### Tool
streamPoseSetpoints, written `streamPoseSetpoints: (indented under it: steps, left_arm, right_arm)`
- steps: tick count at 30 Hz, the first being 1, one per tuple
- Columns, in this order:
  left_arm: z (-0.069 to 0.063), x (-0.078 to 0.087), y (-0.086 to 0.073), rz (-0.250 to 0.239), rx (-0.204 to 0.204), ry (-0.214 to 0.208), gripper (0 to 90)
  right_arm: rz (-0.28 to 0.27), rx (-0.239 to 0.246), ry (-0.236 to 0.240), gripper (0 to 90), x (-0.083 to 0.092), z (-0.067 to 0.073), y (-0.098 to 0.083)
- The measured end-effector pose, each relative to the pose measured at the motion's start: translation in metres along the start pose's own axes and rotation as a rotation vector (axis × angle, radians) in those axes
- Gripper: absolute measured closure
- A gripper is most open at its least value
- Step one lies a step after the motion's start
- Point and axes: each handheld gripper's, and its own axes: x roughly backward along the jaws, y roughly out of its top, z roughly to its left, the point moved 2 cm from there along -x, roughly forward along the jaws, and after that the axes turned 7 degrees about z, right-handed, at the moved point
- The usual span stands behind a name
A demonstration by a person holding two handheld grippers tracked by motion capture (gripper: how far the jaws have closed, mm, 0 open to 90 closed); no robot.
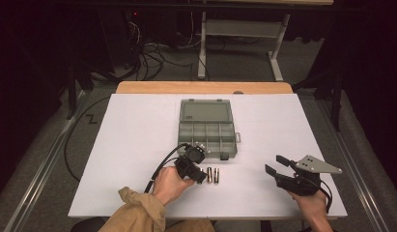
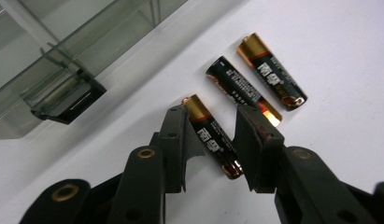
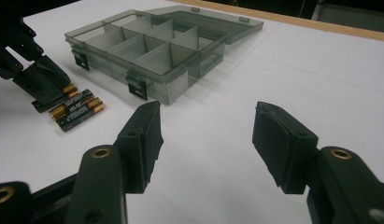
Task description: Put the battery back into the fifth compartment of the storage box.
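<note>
Batteries, three of them, lie side by side on the white tabletop (image 1: 138, 145) near its front edge, about midway along it and just in front of the organizer box's front wall. The nearest battery (image 2: 213, 140) lies between the two black jaws of the left gripper (image 2: 213, 144); one jaw touches its gold end, the other stands a little off its side, so the jaws bracket it without yet pressing on it, and whether it is lifted off the surface cannot be told. The middle battery (image 2: 243, 88) and the far battery (image 2: 271, 70) rest just beside it, close together and parallel, untouched. In the high view the left gripper (image 1: 201, 175) comes down at the left end of the row, held by the left hand (image 1: 169, 186) in a tan sleeve (image 1: 135, 212). The organizer box (image 1: 207, 135), grey and translucent, sits at the middle of the tabletop with its lid (image 1: 205, 111) folded flat toward the back edge and its divided compartments showing. Its dark front latch (image 2: 68, 100) is close to the batteries. The right gripper (image 1: 278, 166) hangs near the front right corner, well apart from the batteries, its jaws spread wide with nothing between them.
</note>
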Motion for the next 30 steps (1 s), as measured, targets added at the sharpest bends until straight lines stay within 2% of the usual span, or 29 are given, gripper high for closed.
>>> streamPoseSetpoints:
  steps: [7, 14, 17, 22, 30]
  left_arm:
    - [0.0024, -0.0014, -0.0006, 0.01, -0.012, -0.001, 66.8]
    - [0.002, -0.0024, -0.0045, 0.017, -0.051, 0.011, 71.9]
    - [0.0017, -0.0027, -0.007, 0.023, -0.083, 0.018, 74.9]
    - [0.0023, -0.0026, -0.0069, 0.026, -0.087, 0.013, 75.7]
    - [0.0032, -0.0021, -0.0051, 0.032, -0.069, 0.011, 75.9]
  right_arm:
    - [-0.002, 0.003, 0.002, 43.9, -0.0006, 0.0007, -0.0001]
    - [-0.007, 0.003, 0.0, 43.7, 0.0001, 0.0013, -0.0002]
    - [-0.01, 0.003, 0.004, 43.8, 0.0002, 0.0015, -0.0011]
    - [-0.015, 0.002, 0.005, 43.8, 0.0012, 0.0011, -0.0019]
    - [-0.028, -0.005, 0.004, 43.7, 0.0049, -0.0003, -0.0042]
